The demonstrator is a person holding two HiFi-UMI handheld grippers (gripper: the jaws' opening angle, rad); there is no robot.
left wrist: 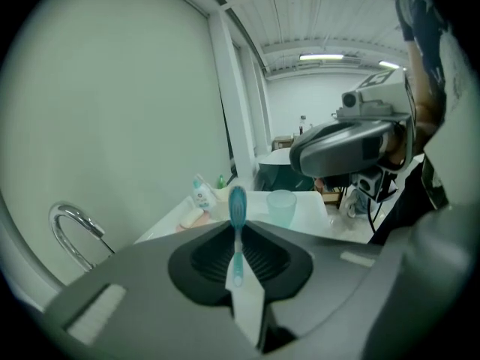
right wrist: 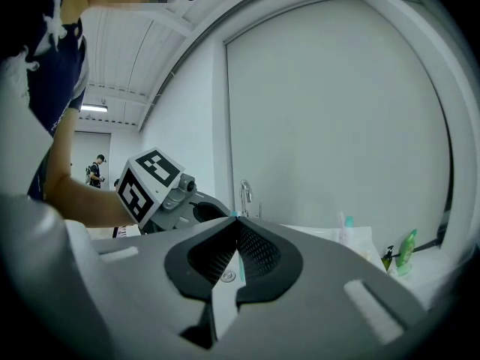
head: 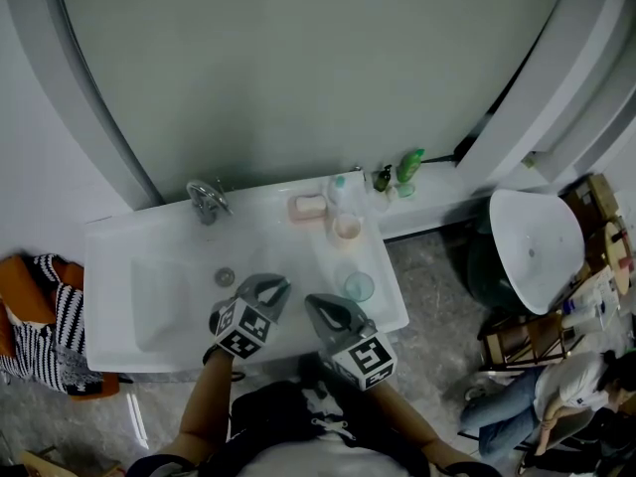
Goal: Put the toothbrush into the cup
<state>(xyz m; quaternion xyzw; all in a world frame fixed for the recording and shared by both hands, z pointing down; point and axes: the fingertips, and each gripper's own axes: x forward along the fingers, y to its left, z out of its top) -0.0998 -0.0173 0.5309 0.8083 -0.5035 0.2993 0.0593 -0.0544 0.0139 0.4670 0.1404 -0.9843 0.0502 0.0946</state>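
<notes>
head view: white washbasin (head: pixel 109 266), faucet (head: pixel 207 202) at the back. translucent teal cup (head: pixel 358 286) upright on the basin's right ledge, toward the front. left gripper (head: pixel 270 288) and right gripper (head: pixel 323 308) side by side over the front rim, cup just right of the right one.

left gripper view: fingers clamped on a teal toothbrush (left wrist: pixel 237 208), its head poking out past the tips. cup beyond, apart from the brush.

right gripper view: fingers together. thin teal sliver in the seam, too small to name.
</notes>
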